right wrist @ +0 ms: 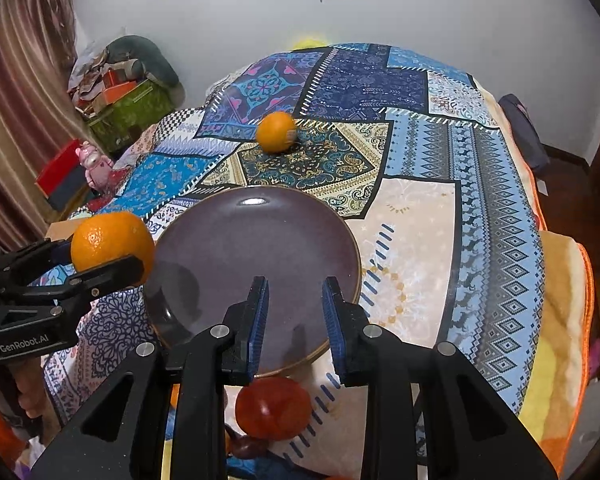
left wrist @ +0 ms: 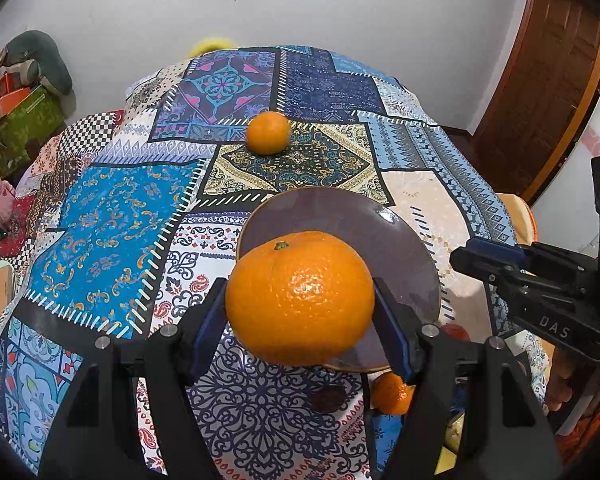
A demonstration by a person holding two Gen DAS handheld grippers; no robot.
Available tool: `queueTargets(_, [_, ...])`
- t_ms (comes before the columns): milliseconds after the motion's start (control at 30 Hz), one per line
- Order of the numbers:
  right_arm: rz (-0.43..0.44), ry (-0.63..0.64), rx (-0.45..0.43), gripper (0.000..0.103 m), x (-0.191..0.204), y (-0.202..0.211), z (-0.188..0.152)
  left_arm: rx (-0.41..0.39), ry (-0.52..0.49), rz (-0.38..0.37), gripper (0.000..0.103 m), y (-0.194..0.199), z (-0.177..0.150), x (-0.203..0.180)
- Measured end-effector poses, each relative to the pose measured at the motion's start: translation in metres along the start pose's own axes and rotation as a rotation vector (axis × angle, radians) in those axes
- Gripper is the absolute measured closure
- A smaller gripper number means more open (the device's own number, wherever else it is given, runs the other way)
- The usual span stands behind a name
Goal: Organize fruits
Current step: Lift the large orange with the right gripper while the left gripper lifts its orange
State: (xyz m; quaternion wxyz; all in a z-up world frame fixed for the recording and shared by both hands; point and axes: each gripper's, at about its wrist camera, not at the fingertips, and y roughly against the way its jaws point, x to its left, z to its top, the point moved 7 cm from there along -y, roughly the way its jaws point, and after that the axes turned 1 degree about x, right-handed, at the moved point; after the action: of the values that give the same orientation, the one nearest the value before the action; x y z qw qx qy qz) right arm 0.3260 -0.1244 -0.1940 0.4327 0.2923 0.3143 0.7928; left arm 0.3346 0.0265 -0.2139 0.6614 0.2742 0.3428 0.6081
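My left gripper point(left wrist: 300, 300) is shut on a large orange point(left wrist: 300, 298) and holds it above the near left edge of a dark purple plate point(left wrist: 340, 216). The same orange point(right wrist: 112, 242) and left gripper point(right wrist: 100, 260) show at the left of the right wrist view, beside the plate point(right wrist: 252, 256). My right gripper point(right wrist: 296, 320) is open and empty above the plate's near rim. A second orange point(left wrist: 268, 133) point(right wrist: 277, 133) lies farther back on the patterned cloth. A red fruit point(right wrist: 274, 408) lies below the right gripper, near the plate's front edge.
A small orange point(left wrist: 392, 394) and a dark round fruit point(left wrist: 328, 398) lie near the table's front edge. The patchwork tablecloth point(right wrist: 440, 200) covers a round table. Boxes and clutter point(right wrist: 120, 100) stand at the left by the wall. A wooden door point(left wrist: 540, 80) is at the right.
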Motion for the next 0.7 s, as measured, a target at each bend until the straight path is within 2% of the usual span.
queueTargets(200, [-0.006, 0.004, -0.026, 0.067, 0.005, 0.004, 0.019, -0.028, 0.011, -0.005, 0.034, 0.011, 0.005, 0.010])
queueTargets(367, [-0.029, 0.054, -0.063, 0.055, 0.024, 0.004, 0.048, -0.061, 0.024, -0.001, 0.034, 0.026, 0.014, 0.031])
queueTargets(700, [-0.040, 0.087, -0.068, 0.048, 0.062, -0.032, 0.106, -0.103, 0.061, 0.037, 0.034, 0.044, 0.034, 0.102])
